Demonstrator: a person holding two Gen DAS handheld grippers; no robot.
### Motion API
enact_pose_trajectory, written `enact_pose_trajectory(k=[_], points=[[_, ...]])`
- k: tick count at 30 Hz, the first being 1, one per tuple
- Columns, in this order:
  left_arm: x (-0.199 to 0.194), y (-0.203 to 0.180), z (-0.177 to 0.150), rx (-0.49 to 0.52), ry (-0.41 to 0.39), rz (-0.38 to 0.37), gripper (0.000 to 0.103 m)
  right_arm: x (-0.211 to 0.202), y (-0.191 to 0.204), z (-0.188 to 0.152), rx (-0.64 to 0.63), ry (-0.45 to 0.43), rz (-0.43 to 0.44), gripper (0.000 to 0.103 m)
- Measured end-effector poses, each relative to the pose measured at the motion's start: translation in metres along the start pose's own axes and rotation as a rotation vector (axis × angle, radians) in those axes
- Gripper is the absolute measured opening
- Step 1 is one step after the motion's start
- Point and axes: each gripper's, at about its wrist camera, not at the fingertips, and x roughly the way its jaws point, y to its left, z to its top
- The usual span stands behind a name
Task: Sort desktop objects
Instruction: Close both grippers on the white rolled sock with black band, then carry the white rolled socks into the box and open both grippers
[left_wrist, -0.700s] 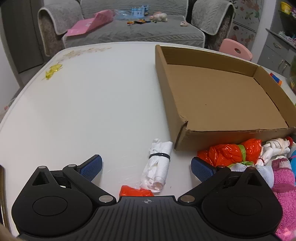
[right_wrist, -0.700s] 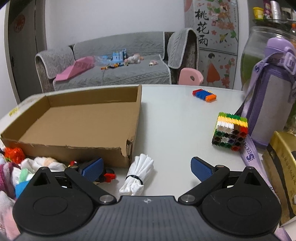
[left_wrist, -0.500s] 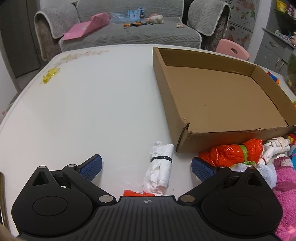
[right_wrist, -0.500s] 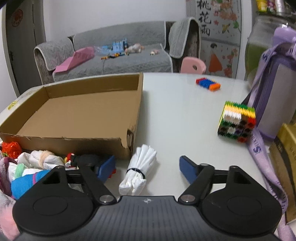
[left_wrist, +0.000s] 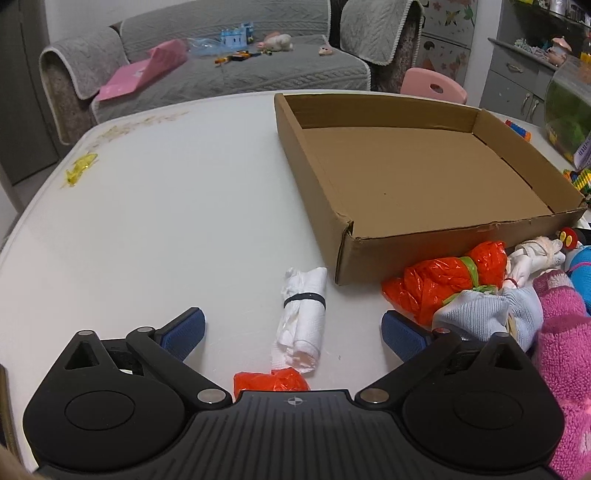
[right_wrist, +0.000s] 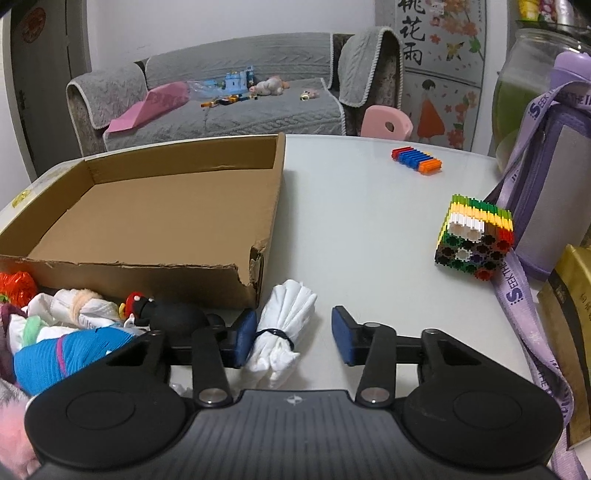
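In the left wrist view a white rolled cloth bundle (left_wrist: 303, 314) with a black band lies on the white table (left_wrist: 166, 221). My left gripper (left_wrist: 293, 328) stands wide open around it, both pads clear of it. In the right wrist view another white banded bundle (right_wrist: 282, 332) lies by the corner of the cardboard box (right_wrist: 147, 273). My right gripper (right_wrist: 294, 334) is closing around it. The left pad is against the cloth and the right pad is still apart. The box (left_wrist: 314, 177) holds nothing.
An orange bag bundle (left_wrist: 443, 280), pale and pink cloth (left_wrist: 565, 332), a blue roll (right_wrist: 74, 354) and a black toy (right_wrist: 173, 317) crowd the box's near wall. A colourful block cube (right_wrist: 474, 238), a block strip (right_wrist: 417, 160), a purple bottle (right_wrist: 554, 206) and a gold box (right_wrist: 572, 332) stand right.
The right gripper's jaws have narrowed from wide open around the white bundle. The left gripper stays wide open and has hardly shifted.
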Motion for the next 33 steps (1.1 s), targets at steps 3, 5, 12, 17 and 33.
enact_pose_trajectory(k=[3, 5, 12, 17, 33], points=[[0.000, 0.000, 0.000, 0.005, -0.022, -0.003, 0.099, -0.002, 0.001, 0.000, -0.020, -0.001, -0.008, 0.025], [-0.001, -0.001, 0.000, 0.011, -0.038, -0.015, 0.088, -0.003, -0.001, -0.002, -0.022, -0.002, 0.000, 0.023], [-0.004, -0.005, 0.004, 0.020, -0.066, -0.035, 0.049, -0.004, -0.009, 0.000, -0.003, -0.005, 0.013, 0.020], [-0.005, -0.003, 0.002, 0.007, -0.071, -0.045, 0.027, -0.009, -0.014, 0.000, 0.012, -0.027, 0.017, 0.020], [-0.064, -0.001, 0.021, -0.063, -0.267, -0.048, 0.023, -0.057, -0.043, 0.020, 0.124, -0.272, 0.024, 0.020]])
